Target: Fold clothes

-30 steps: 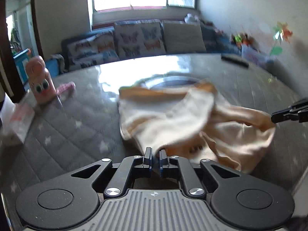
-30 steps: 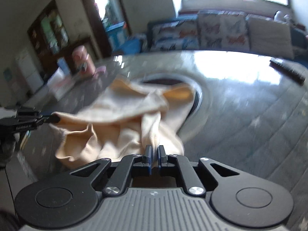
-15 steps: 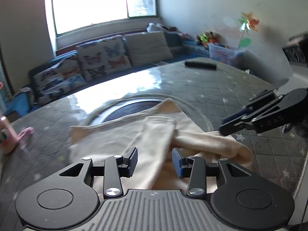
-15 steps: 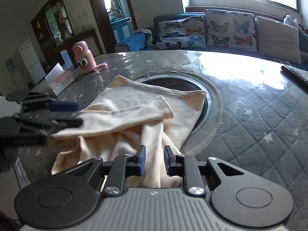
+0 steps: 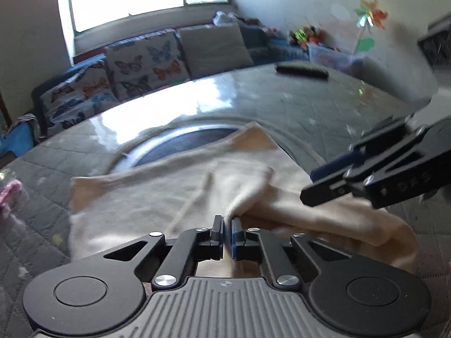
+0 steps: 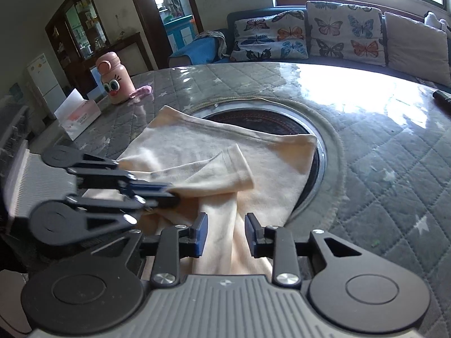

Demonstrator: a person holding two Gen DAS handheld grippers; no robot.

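- My left gripper (image 5: 227, 226) is clamped on a fold of the cream shirt (image 5: 174, 197) — half a second ago those jaws stood wide apart over the cloth, and a second ago they were pinched together.
- From the right wrist camera the same gripper (image 6: 172, 195) shows from the side, tips pinching the cloth just left of my right fingers.
- My right gripper (image 6: 226, 232) is spread wide, holding nothing; a ridge of shirt (image 6: 253, 169) runs up between the two fingers. Half a second ago the gap was narrow, and a second ago it was closed on the cloth.
- In the left wrist view the right gripper (image 5: 318, 186) hovers over the right part of the shirt, fingers parted — closer and larger in frame than half a second ago.
- Shirt lies bunched on the quilted grey table (image 6: 394, 169), far edge draped over the dark round inset (image 6: 267, 121) at the centre. One sleeve (image 6: 231, 166) is folded across the body, much as half a second ago.
- Left wrist view is motion-blurred; right wrist view is sharp.
- Pink bottle (image 6: 112, 77) and tissue box (image 6: 79, 114) sit at the far left of the table, well apart from the shirt, same spots as before.
- Black remote (image 5: 301, 71) sits at the far edge, also unmoved.
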